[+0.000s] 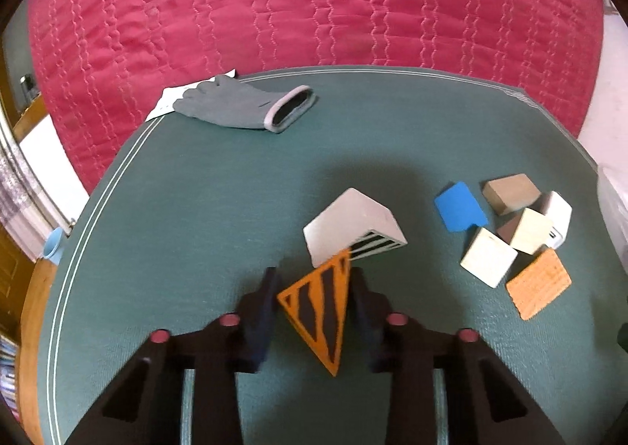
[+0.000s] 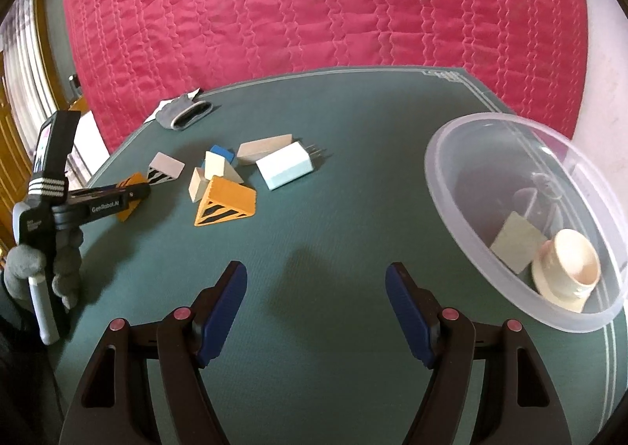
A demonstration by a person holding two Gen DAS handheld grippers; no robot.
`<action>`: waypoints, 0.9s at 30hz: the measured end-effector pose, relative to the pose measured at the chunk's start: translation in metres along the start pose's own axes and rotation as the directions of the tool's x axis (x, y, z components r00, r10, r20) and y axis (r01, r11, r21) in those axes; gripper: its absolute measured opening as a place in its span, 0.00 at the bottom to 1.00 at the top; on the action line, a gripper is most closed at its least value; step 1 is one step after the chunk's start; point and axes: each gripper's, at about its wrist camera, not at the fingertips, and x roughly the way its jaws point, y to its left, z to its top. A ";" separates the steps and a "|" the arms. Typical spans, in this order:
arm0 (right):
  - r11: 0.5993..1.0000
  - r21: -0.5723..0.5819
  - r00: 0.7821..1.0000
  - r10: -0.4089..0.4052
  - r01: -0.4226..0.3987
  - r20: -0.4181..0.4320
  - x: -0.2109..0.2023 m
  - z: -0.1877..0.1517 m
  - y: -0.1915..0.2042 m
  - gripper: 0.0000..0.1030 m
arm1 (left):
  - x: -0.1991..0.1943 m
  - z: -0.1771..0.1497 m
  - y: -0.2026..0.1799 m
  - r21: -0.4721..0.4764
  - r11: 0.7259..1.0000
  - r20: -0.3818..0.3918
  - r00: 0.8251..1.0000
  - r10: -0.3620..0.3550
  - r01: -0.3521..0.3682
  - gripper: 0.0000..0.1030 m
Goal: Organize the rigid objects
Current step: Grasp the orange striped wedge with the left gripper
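My left gripper (image 1: pixel 316 282) is shut on an orange wedge with black stripes (image 1: pixel 318 315), its pads pressing both sides just above the green mat (image 1: pixel 196 190). The right wrist view shows that gripper (image 2: pixel 135 192) at the left, in a gloved hand (image 2: pixel 39 260). A grey-white striped wedge (image 1: pixel 349 225) lies just beyond. To the right is a pile: a blue block (image 1: pixel 459 209), pale wooden blocks (image 1: pixel 488 256), a white charger (image 1: pixel 557 217) and a second orange wedge (image 1: pixel 539 284). My right gripper (image 2: pixel 316 272) is open over bare mat, holding nothing.
A clear plastic bowl (image 2: pixel 443 178) stands at the right, holding a cream spool (image 2: pixel 565 268) and a pale square block (image 2: pixel 516 241). A grey glove (image 1: pixel 243 107) lies on a paper at the mat's far left. A pink quilt (image 1: pixel 314 1) lies beyond the mat.
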 end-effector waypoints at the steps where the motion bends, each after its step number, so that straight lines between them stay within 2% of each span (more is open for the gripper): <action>1: 1.000 -0.001 1.000 0.004 -0.004 -0.002 0.001 0.001 0.002 0.72 | 0.000 0.000 0.000 0.000 1.000 0.002 1.000 0.001 -0.001 0.32; 13: 0.998 -0.038 0.998 0.047 -0.049 -0.050 0.031 0.017 0.024 0.72 | -0.014 -0.005 0.005 -0.041 0.999 0.016 1.000 -0.012 0.012 0.31; 23: 0.999 -0.028 0.999 -0.040 0.040 -0.009 0.054 0.043 0.027 0.72 | -0.025 -0.009 0.003 -0.032 0.999 0.042 0.999 -0.021 0.022 0.29; 27: 0.998 -0.020 0.997 -0.063 0.063 -0.044 0.067 0.050 0.026 0.72 | -0.024 -0.008 0.006 -0.040 0.999 0.033 0.999 -0.026 0.028 0.30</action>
